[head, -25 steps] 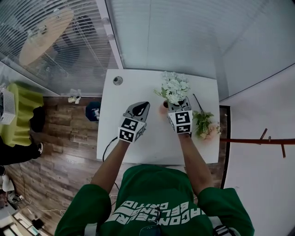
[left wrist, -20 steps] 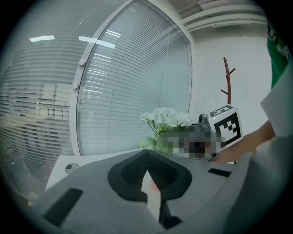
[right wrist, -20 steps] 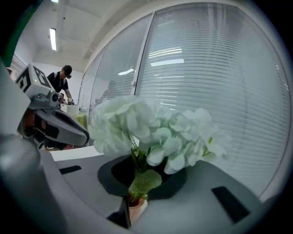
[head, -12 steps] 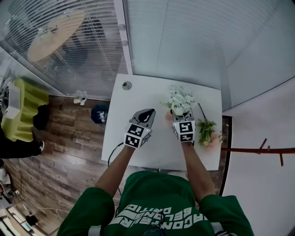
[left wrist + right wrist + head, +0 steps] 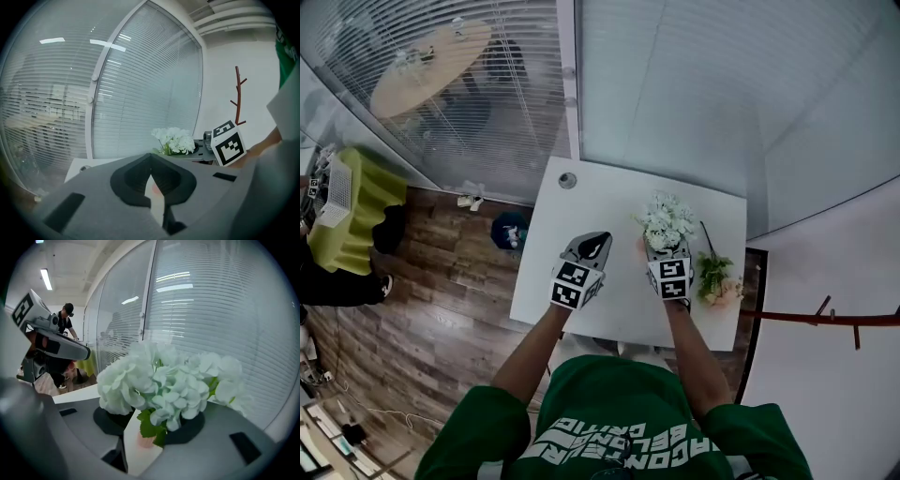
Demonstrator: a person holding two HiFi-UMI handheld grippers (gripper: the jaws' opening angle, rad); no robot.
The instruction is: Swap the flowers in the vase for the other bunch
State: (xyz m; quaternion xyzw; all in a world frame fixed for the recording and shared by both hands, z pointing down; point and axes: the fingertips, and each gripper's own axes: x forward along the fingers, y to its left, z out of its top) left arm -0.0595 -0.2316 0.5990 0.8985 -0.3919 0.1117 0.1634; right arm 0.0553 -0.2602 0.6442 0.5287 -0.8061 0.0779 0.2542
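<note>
Two grippers are hovering over the table [image 5: 581, 202]: left gripper [image 5: 589, 246] is sitting closed and empty, right gripper [image 5: 662, 249] has just been opening, jaws apart around the white flowers [image 5: 164, 380] in the vase [image 5: 143, 440].

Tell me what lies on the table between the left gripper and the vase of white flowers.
Nothing. In the head view, only bare white table separates the left gripper from the pink vase of white flowers.
</note>
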